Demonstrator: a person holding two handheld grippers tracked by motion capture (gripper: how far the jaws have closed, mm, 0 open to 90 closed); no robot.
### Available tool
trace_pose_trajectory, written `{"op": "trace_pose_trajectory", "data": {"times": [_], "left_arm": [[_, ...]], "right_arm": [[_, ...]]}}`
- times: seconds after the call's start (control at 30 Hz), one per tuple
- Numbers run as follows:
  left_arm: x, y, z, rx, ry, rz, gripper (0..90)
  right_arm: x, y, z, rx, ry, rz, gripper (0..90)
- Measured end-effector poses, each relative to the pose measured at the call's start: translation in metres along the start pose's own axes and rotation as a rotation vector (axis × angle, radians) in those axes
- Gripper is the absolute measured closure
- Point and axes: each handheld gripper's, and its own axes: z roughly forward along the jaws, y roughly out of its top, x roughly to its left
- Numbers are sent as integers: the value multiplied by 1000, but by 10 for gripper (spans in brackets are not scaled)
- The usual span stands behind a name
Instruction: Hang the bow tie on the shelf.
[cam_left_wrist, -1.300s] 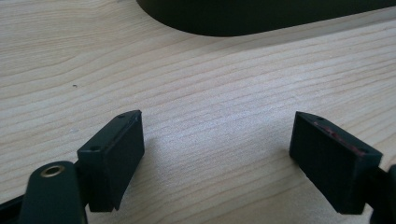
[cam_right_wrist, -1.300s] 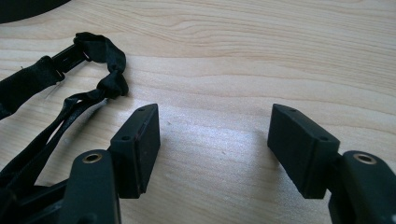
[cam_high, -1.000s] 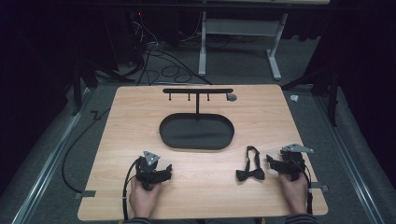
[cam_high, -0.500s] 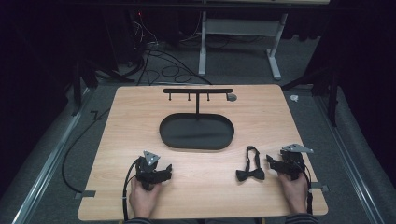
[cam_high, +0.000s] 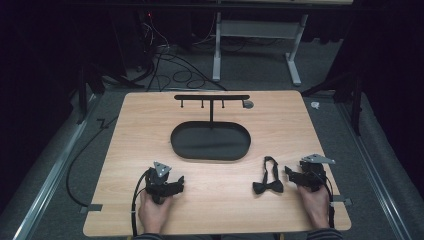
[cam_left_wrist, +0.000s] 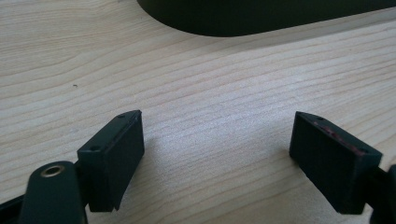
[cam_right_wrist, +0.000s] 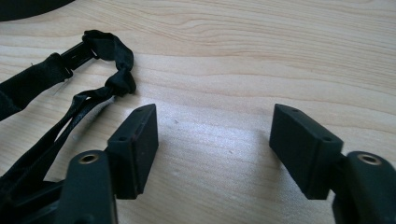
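So the bow tie (cam_high: 268, 179) lies flat on the worktop (cam_high: 150, 130) at 9 o'clock of the right gripper (cam_high: 291, 174); both it and the left gripper (cam_high: 178, 182) sit wide open (gripping nothing).

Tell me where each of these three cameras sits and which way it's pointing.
High view: above the person's side, looking forward and down on the table; both hands, left claw, right claw.
Left gripper view: on the left claw, open, facing the black tray.
Right gripper view: on the right claw, open, beside the bow tie.
Shared: high view also shows the tray and bow tie.
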Motion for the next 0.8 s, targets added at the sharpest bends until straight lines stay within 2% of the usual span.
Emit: {"op": "trace_pose_trajectory", "data": {"times": [0.13, 0.2, 0.5, 0.8], "left_arm": [[0, 0, 0, 0, 0, 0, 182], [0, 0, 0, 0, 0, 0, 182], [0, 0, 0, 0, 0, 0, 182], [0, 0, 0, 0, -1, 1, 182]], "right_arm": [[2, 0, -2, 7, 22, -12, 396], [2, 0, -4, 5, 46, 2, 433], [10, 5, -17, -41, 102, -6, 503], [23, 19, -9, -44, 145, -11, 535]]}}
